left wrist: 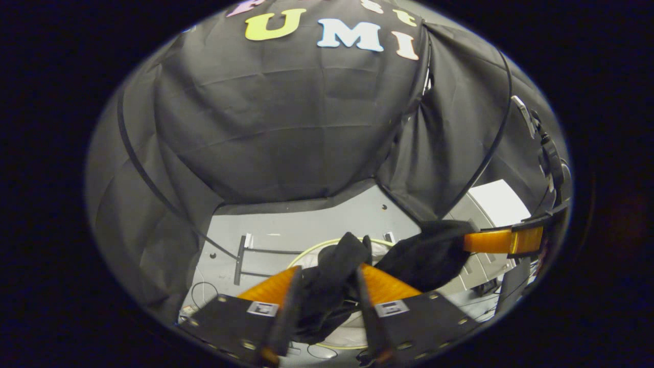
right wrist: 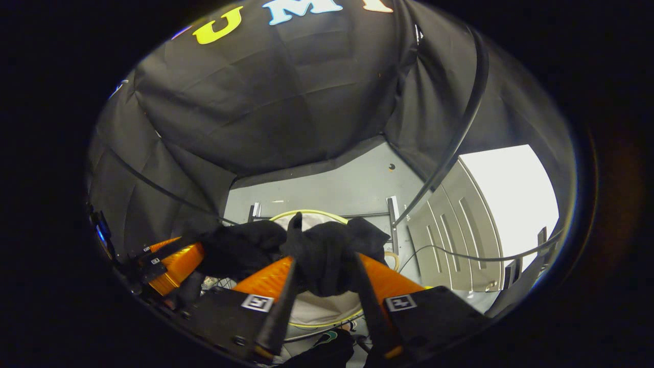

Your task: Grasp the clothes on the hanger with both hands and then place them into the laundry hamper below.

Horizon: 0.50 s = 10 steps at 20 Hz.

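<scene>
A black garment (left wrist: 327, 286) hangs bunched between the fingers of my left gripper (left wrist: 327, 276), which is shut on it. The cloth stretches right to the other gripper (left wrist: 503, 240), which holds its far end. In the right gripper view the same black garment (right wrist: 322, 260) is pinched by my right gripper (right wrist: 322, 266), shut on it, and it runs left to the other gripper (right wrist: 176, 263). Below the cloth sits the round laundry hamper (left wrist: 306, 258) with a pale yellow-green rim (right wrist: 306, 212) and a light lining.
A metal stand base (left wrist: 240, 258) lies on the grey floor (right wrist: 332, 189) behind the hamper. Cables (left wrist: 202, 291) trail on the floor at the left. Black cloth walls close in all round, and a pale door (right wrist: 454, 245) stands at the right.
</scene>
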Tool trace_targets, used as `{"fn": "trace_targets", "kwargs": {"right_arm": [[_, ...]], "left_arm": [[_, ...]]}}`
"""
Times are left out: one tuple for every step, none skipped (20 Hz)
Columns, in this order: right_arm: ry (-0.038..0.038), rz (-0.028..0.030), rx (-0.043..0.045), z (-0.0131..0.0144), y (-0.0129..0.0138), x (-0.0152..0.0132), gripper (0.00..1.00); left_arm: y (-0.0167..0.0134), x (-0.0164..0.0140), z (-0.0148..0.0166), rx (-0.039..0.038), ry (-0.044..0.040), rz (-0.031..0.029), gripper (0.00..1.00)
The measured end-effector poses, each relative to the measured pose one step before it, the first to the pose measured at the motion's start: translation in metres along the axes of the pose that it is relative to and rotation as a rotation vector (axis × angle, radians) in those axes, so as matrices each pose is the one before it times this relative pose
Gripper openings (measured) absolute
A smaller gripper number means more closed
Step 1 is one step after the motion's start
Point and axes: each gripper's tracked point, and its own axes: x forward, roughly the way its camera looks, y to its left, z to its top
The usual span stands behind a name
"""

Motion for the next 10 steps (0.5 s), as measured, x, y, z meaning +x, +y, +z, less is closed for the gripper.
{"fn": "trace_targets", "kwargs": {"right_arm": [[-0.00871, -0.01191, -0.01201, 0.00309, -0.0037, -0.00482, 0.75], [-0.01359, -0.01552, -0.00875, 0.00045, -0.00568, -0.00774, 0.87], [-0.01451, -0.01457, -0.00576, 0.00495, -0.00573, -0.00863, 0.98], [-0.01268, -0.00927, 0.00018, 0.00076, -0.00454, -0.00632, 0.98], [-0.01003, -0.00745, 0.00474, 0.00205, -0.00535, -0.00739, 0.98], [-0.01314, -0.0116, 0.00605, 0.00074, -0.00836, -0.00734, 0.98], [-0.0154, -0.01372, 0.00688, 0.00346, -0.00871, -0.0092, 0.98], [-0.01438, -0.01434, 0.00742, 0.00206, -0.01107, -0.00924, 0.98], [-0.01499, -0.01488, 0.01117, 0.0033, -0.01149, -0.00946, 0.98], [-0.01778, -0.01628, 0.01408, 0.00383, -0.01193, -0.00951, 0.98]], "left_arm": [[0.00367, -0.00641, 0.00043, -0.00042, -0.00562, 0.01305, 0.68], [0.00606, -0.00764, 0.0012, 0.00609, -0.00553, 0.0192, 0.87], [0.00401, -0.0065, 0.00182, 0.0082, -0.00479, 0.01341, 0.94], [-0.00101, -0.00633, 0.00145, 0.00737, -0.00576, 0.00351, 0.94], [-0.00074, -0.0065, 0.00339, 0.00728, -0.00696, -0.00304, 0.94], [-0.00171, -0.00688, 0.00341, 0.00957, -0.00558, -0.00311, 0.94], [-0.00135, -0.00769, 0.00546, 0.01261, -0.00772, -0.00271, 0.94], [-0.00254, -0.00644, 0.0063, 0.0112, -0.01009, -0.00168, 0.94], [-0.003, -0.00748, 0.00729, 0.00813, -0.01107, -0.00178, 0.94], [-0.00396, -0.00759, 0.00873, 0.00436, -0.01532, -0.00544, 0.94]]}}
